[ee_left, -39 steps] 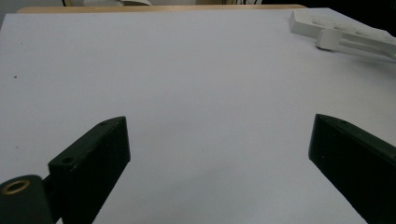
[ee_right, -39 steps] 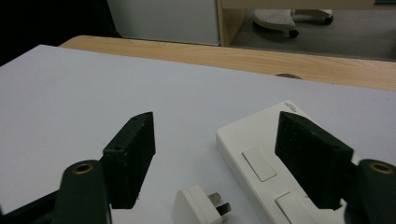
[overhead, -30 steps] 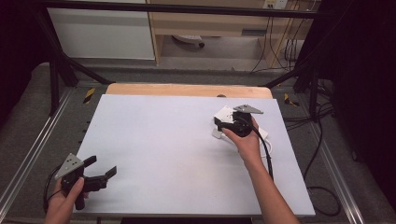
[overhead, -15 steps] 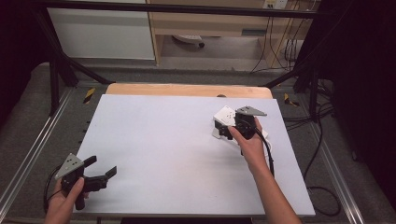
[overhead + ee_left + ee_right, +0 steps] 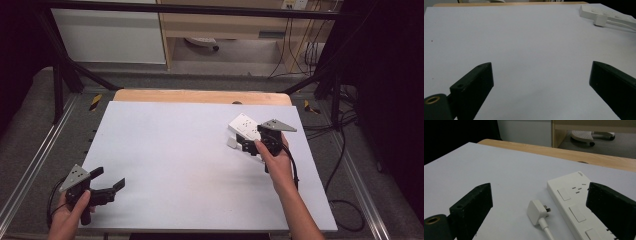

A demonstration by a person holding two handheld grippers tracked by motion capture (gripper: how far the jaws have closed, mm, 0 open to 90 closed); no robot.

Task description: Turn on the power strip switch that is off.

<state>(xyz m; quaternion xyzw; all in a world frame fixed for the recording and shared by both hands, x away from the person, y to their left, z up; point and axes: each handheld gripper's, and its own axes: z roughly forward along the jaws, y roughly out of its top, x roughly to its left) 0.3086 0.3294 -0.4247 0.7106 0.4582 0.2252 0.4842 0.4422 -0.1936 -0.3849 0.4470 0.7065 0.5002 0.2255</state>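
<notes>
Plug [image 5: 537, 211] lies flat, prongs pointing at power strip [image 5: 574, 205].

White power strip [image 5: 574, 202], white plug [image 5: 537, 212] and cord, black tongs [image 5: 541, 220] — pale grey table [image 5: 175, 150], wooden edge.

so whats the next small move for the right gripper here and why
Probably lower the right gripper and close on the small white plug. Its jaws stand open on either side of the plug, which lies loose on the table, prongs toward the white rectangular power strip but apart from it. The left gripper sits far off, open.
</notes>
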